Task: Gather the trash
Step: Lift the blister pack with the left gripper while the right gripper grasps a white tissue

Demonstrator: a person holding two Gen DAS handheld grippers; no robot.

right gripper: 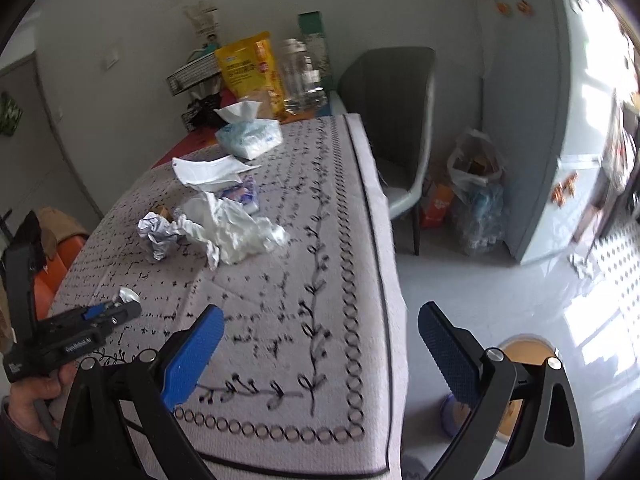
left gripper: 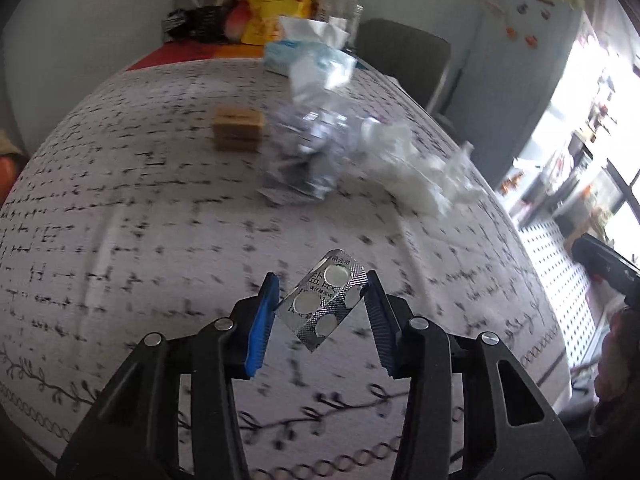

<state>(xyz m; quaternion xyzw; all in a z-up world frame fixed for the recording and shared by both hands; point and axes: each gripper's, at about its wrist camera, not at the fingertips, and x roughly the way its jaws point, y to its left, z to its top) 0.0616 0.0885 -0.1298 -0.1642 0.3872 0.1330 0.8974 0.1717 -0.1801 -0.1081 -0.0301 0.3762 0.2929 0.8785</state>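
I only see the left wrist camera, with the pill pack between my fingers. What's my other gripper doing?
Observer: The right gripper is open and empty, over the table edge.
Operator: Is there a bin anywhere?
Observer: A round tan thing sits on the floor just past that gripper; I can't tell if it's a bin.
Operator: Anything else down there?
Observer: A stuffed white plastic bag stands on the floor near the grey chair.

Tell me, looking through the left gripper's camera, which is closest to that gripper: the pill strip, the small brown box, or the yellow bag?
1. Pill strip: right between the left gripper fingers.
2. Small brown box: mid-table, ahead and slightly left.
3. Yellow bag: at the table's far end, by the wall.
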